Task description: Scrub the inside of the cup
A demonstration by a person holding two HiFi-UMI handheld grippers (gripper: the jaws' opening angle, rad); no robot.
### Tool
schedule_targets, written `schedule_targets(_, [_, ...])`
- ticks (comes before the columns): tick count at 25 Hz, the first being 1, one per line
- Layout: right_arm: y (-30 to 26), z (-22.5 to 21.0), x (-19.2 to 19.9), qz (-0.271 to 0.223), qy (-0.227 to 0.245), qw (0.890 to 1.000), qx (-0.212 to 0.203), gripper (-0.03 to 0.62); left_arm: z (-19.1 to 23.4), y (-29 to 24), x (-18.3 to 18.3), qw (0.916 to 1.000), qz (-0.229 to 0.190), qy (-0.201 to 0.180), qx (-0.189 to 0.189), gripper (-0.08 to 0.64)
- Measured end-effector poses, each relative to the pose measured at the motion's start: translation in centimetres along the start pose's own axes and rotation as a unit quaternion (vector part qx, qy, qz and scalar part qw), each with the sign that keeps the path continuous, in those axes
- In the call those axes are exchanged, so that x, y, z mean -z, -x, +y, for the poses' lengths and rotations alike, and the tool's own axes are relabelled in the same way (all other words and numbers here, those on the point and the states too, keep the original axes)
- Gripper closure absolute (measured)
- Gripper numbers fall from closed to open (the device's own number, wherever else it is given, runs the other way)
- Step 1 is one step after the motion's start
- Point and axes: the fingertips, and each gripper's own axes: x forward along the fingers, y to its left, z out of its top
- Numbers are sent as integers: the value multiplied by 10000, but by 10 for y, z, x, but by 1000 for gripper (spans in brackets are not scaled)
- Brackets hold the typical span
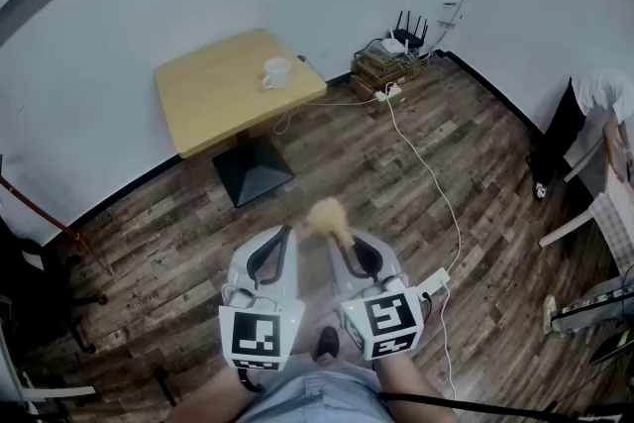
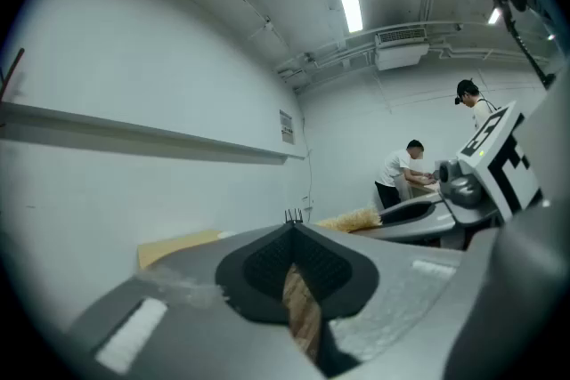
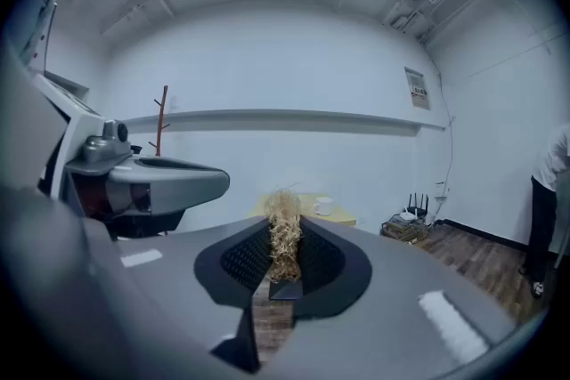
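The left gripper (image 1: 281, 238) (image 2: 292, 233) is held low over the wooden floor, its jaws closed together with nothing between them. Just to its right, the right gripper (image 1: 343, 241) (image 3: 285, 234) is clamped on a tuft of straw-coloured scrubber (image 1: 327, 216) (image 3: 285, 222), which sticks out past the jaw tips. The white cup (image 1: 276, 72) (image 3: 322, 206) stands upright near the right edge of the table (image 1: 208, 99), well ahead of both grippers and touched by neither.

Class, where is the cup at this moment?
In the head view, the white cup stands on the yellow table, near its right edge, above centre in the frame.
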Motion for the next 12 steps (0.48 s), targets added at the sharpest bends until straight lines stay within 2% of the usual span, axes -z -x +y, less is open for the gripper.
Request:
schedule_targets(6, [0, -15, 5, 39, -87, 10000, 4, 531, -11, -14, 4, 9995, 38, -277, 118, 539])
schedule_targets(10, [3, -27, 8, 1, -154, 9999, -51, 531, -21, -24, 4, 9997, 68, -185, 127, 539])
schedule_targets(12, [3, -38, 7, -65, -164, 9998, -42, 529, -27, -32, 3, 9991, 51, -389, 160, 540])
